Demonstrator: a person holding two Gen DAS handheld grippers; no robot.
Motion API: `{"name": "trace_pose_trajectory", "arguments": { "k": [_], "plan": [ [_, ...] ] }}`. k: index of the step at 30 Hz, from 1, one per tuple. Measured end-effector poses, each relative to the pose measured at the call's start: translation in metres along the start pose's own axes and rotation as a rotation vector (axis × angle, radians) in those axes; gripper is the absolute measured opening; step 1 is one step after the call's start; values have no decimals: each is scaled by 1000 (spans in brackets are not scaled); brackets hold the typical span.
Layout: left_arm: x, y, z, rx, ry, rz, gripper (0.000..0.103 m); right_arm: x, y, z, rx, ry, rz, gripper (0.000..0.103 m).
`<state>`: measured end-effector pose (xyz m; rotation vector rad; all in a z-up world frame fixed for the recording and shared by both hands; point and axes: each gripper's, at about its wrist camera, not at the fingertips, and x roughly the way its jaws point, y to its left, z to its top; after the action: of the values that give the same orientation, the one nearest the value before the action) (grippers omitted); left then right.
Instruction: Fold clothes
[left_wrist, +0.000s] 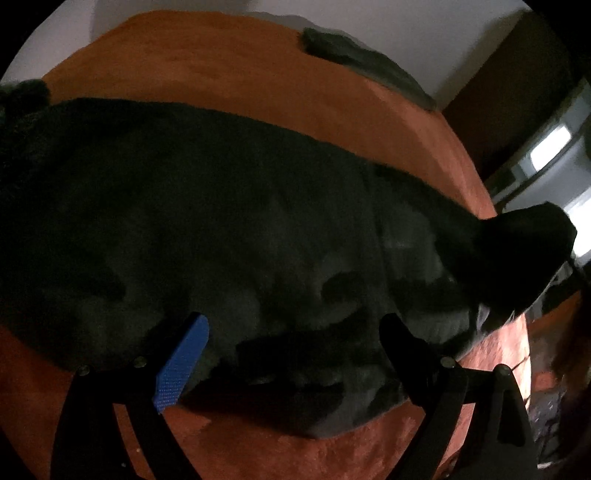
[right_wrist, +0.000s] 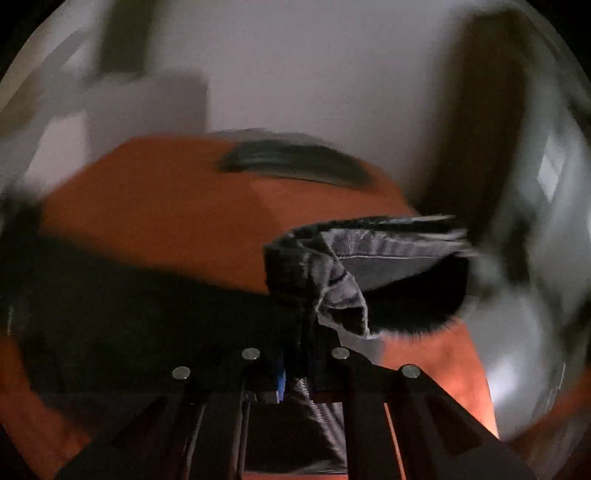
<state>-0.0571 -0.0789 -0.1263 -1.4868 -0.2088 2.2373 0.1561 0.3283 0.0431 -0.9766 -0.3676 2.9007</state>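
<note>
The dark garment (left_wrist: 229, 236) lies long-axis left to right across the orange bed (left_wrist: 221, 74). The right tool (right_wrist: 299, 369) clamps its lifted right end; the left tool (left_wrist: 291, 332) hovers spread above the near edge.

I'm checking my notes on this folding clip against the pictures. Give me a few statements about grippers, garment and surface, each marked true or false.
1. The left gripper is open above the dark garment. True.
2. The right gripper is open and holds nothing. False: it is shut on the garment's cloth.
3. The garment lies on an orange cover. True.
4. The garment is white. False: it is dark, with a grey inner side showing.
5. Another dark item lies at the cover's far edge. True.
</note>
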Motion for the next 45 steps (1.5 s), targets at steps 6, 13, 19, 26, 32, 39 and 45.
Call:
{"name": "trace_pose_trajectory", "arguments": {
  "k": [6, 13, 19, 26, 32, 39, 45],
  "plan": [
    [-2, 15, 6, -81, 24, -72, 94, 21, 147, -50, -382, 120, 108, 8],
    [17, -8, 30, -28, 95, -178, 94, 18, 199, -70, -504, 166, 261, 37],
    [44, -59, 51, 55, 164, -265, 94, -34, 169, -60, -440, 52, 370, 37],
    [58, -115, 43, 227, 224, -294, 94, 7, 128, -58, -301, 159, 301, 37],
    [85, -118, 73, 170, 289, -293, 88, 23, 160, -81, -644, 118, 196, 37],
    [100, -121, 80, 163, 312, -278, 36, 33, 181, -90, -763, 91, 154, 4],
    [104, -99, 86, 78, 334, -299, 41, -11, 161, -75, -708, 12, 201, 4]
  ]
}}
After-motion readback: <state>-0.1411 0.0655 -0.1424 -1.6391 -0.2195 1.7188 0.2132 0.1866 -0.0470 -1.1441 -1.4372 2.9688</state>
